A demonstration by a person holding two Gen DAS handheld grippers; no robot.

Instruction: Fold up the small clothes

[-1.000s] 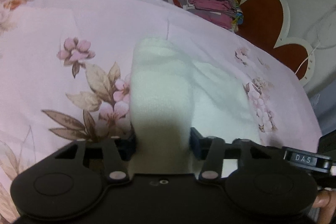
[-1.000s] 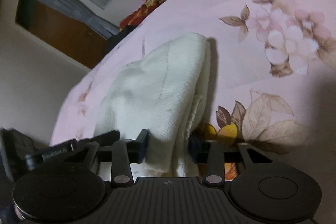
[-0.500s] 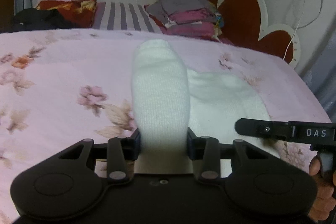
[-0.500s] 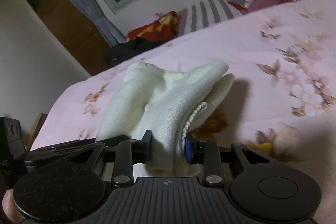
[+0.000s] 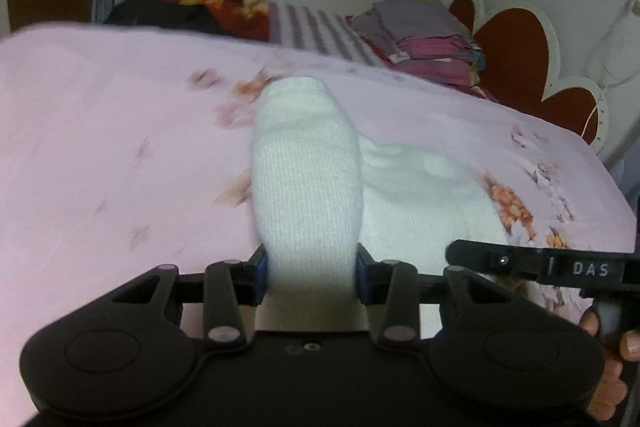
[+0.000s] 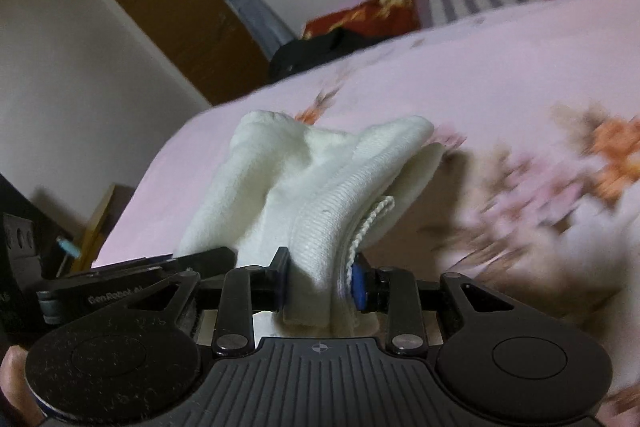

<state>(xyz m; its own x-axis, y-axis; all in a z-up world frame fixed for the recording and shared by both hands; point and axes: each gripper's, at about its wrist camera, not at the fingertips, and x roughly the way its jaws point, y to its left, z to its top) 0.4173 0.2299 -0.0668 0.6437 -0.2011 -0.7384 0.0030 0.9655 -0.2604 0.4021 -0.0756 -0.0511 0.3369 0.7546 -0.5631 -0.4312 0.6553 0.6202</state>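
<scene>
A small white knitted garment [image 5: 308, 183] is held up off the pink floral bedsheet [image 5: 120, 131]. My left gripper [image 5: 310, 279] is shut on one end of it, which stands up between the jaws. My right gripper [image 6: 320, 291] is shut on the ribbed edge of the same garment [image 6: 320, 187]. The right gripper also shows in the left wrist view [image 5: 552, 267], close beside mine at the lower right. The rest of the cloth sags between the two grips.
A stack of folded clothes [image 5: 424, 39] lies at the bed's far right by a red heart-shaped headboard [image 5: 516, 51]. A striped pillow [image 5: 316, 31] and red and black fabric [image 5: 192, 11] lie at the far edge. A brown door [image 6: 180, 11] stands left.
Both grippers have lifted and tilted up with the garment, so the window and far wall have come into view. The two grippers have drawn closer together.
</scene>
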